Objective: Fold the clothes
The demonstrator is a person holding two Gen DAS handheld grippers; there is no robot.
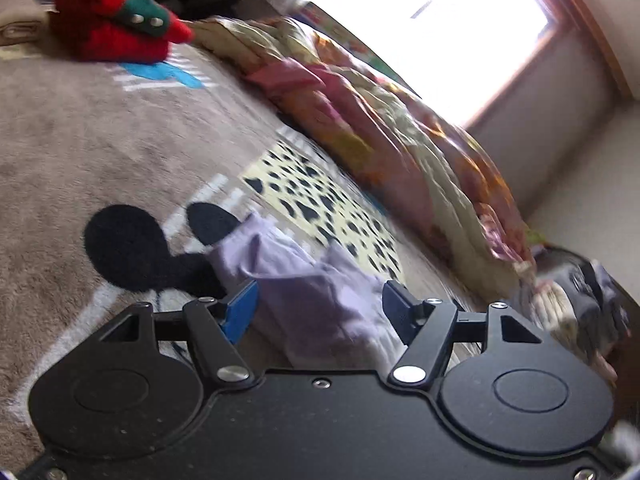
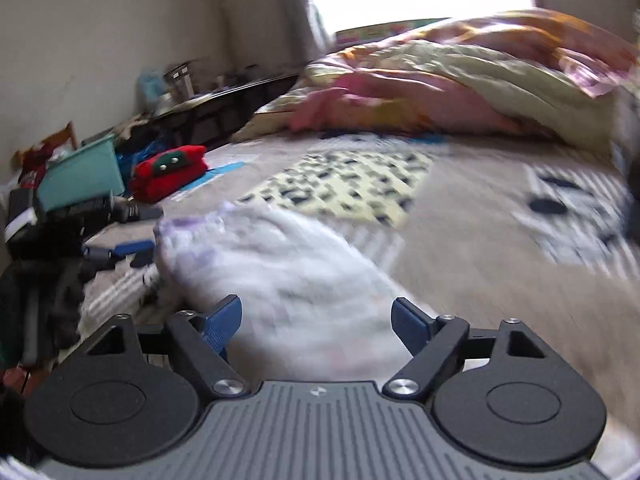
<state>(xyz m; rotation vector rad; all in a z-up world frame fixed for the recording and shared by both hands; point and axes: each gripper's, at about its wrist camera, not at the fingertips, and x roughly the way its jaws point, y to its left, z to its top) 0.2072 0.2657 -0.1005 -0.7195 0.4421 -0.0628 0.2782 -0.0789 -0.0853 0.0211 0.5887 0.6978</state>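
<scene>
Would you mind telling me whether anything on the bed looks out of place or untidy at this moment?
The lilac garment lies rumpled on the brown blanket, not flat for folding. The floral quilt is heaped unevenly along the far edge. A red plush toy sits among the bedding near clutter. Nothing looks spilled or damaged, though blur limits detail.

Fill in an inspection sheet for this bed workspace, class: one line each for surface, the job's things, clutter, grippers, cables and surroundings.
Surface: brown blanket with black, blue and spotted yellow patches, spread over a bed.
Job's things: lilac garment lying rumpled on the blanket, in front of both grippers; blurred in the right wrist view.
Clutter: red plush item on the blanket; teal box and dark objects beside the bed.
Grippers: left gripper open, garment between its fingers, contact unclear; right gripper open over the garment.
Cables: nothing seen.
Surroundings: rumpled floral quilt along the far side, bright window, pale walls.
</scene>
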